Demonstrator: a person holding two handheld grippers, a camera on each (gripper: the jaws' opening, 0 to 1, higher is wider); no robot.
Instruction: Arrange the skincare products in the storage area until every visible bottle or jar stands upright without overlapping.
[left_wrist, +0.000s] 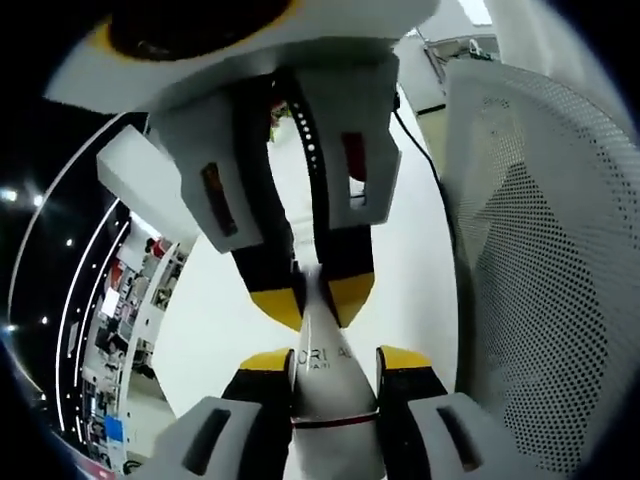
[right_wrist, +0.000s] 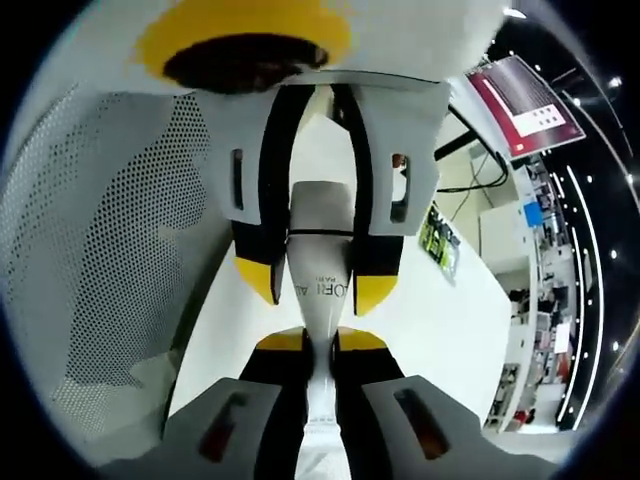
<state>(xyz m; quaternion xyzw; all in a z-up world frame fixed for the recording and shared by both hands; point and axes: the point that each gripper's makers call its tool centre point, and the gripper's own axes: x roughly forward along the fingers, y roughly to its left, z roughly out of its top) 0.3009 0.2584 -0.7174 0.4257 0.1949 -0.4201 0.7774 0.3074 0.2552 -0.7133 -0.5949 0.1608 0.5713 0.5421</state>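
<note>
A white squeeze tube (left_wrist: 325, 375) with grey lettering is held between the 2 grippers above a white tabletop (left_wrist: 230, 330). In the left gripper view, the left gripper (left_wrist: 335, 362) rises from the bottom with its yellow-tipped jaws clamped on the wide body of the tube, 1 jaw on each side, just above a thin dark line that rings the tube. The tube narrows away from those jaws toward its flattened end, and there the right gripper (left_wrist: 312, 298) reaches down from the top of the view, its 2 yellow tips pinching that thin end between them. In the right gripper view the same grasp is seen from the other side: the right gripper (right_wrist: 320, 342) comes up from the bottom with its jaws closed tight on the thin end of the squeeze tube (right_wrist: 322, 280), while the left gripper (right_wrist: 316, 285) hangs from the top with its jaws gripping the wider part, the lettering appearing upside down. A white perforated mesh panel (left_wrist: 540, 270), curved like a basket wall or chair back, stands just beside the tabletop (right_wrist: 440, 320) and also shows as the mesh panel (right_wrist: 110, 250) in the right gripper view. A black cable (left_wrist: 415, 140) runs across the tabletop beyond the grippers.
</note>
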